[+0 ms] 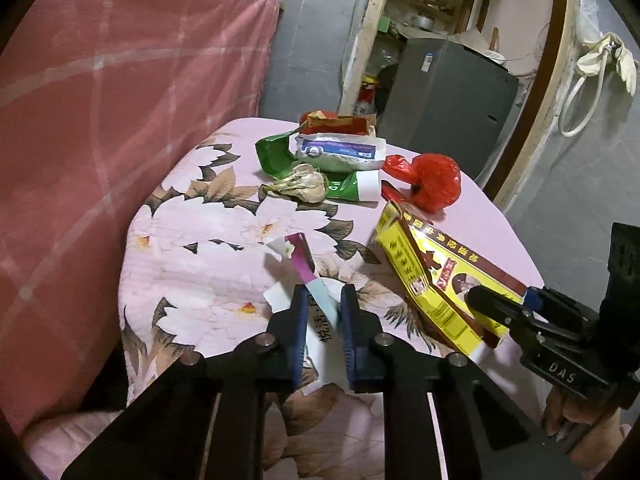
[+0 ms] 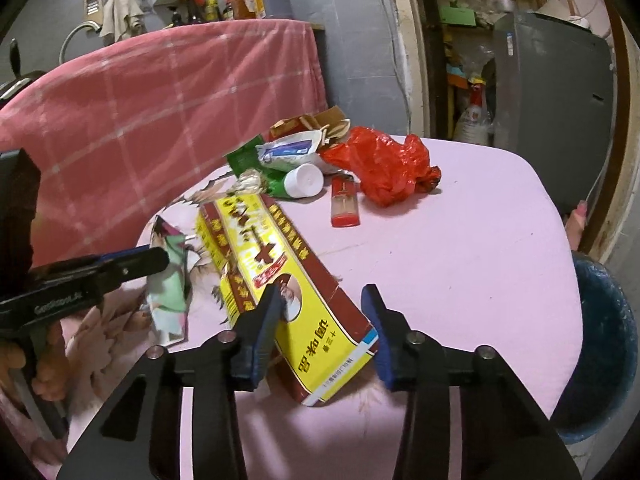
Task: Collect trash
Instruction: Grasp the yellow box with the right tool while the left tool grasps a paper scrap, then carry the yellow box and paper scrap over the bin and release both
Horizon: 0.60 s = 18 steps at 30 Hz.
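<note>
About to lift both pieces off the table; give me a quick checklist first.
1. Left gripper closed on the flat paper wrapper: ok, pads pinch it.
2. Right gripper closed on the yellow carton: not ok, jaws open around it.
3. Carton centred between pads: not ok, it sits against the left pad, with a gap on the right.
4. Blue bin reachable beside the table: ok.
5. Bin has room: cannot tell.
6. Red lighter clear of the carton: ok.
</note>
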Available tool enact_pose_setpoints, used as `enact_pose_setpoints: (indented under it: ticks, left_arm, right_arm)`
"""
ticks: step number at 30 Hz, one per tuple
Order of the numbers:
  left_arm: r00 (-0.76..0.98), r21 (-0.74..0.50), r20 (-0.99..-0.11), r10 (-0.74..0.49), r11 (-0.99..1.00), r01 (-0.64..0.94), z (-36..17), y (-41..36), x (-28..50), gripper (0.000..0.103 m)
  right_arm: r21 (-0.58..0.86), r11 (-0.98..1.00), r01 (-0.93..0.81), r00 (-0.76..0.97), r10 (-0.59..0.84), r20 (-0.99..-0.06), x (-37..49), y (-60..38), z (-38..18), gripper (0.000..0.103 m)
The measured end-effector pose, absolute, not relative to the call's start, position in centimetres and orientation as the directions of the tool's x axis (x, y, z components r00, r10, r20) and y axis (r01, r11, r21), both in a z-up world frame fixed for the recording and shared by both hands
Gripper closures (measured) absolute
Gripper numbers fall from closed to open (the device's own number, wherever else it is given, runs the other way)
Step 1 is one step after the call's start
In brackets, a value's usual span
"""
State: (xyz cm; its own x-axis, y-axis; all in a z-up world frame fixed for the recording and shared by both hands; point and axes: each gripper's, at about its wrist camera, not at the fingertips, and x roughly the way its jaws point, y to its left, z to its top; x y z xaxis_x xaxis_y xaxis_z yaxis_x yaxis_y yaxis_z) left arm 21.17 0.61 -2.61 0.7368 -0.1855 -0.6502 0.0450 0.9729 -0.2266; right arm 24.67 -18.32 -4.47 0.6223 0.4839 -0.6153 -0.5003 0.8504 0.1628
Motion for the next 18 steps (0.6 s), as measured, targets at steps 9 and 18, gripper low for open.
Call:
enact_pose_setpoints:
  ticks: [9,18]
  left_arm:
    - [0.751,-0.22,-0.633,-0.19,0.974,0.061,-2.2,-0.1,20.7,0.099]
    - [0.777,-0.222,-0.597,-0.2,0.972,0.08,-1.5,-1.5,19.8,0.099]
  right_arm:
    - [0.179,0.836,-0.518,0.614,0.509,-0.603,23.6,-18.6,-4.5,0.089]
    - [0.121,0.844,-0.522,0.68,0.498,-0.538,21.2,-18.7,-3.4,0.097]
